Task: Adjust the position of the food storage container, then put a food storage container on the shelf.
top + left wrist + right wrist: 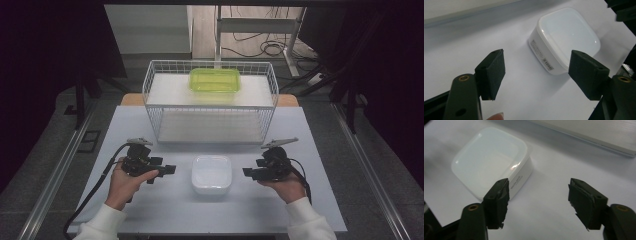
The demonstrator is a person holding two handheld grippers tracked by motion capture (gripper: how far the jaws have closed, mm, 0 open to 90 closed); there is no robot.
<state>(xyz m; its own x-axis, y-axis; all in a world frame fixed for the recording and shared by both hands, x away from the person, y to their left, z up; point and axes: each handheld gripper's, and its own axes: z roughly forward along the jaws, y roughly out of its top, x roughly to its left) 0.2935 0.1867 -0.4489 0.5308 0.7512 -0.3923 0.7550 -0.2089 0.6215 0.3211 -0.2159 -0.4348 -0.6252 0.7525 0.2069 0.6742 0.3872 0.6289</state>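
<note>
A white square container [212, 173] rests on the white table between my two grippers. My left gripper [170, 170] is held just left of it, pointing at it, open and empty. In the left gripper view the container [566, 37] lies beyond the wide-apart jaws. My right gripper [248, 172] is held just right of the container, also pointing at it, open with nothing between the pads. The right gripper view has the container [491, 162] ahead and to the left of the spread jaws. A green lidded box [214, 80] sits on top of the white wire rack [210, 100].
The wire rack stands at the back of the table [165, 210], with a bare lower shelf. Cables trail from both grippers. Table edges lie close to the left and right of my hands; dark floor and metal rails flank the table.
</note>
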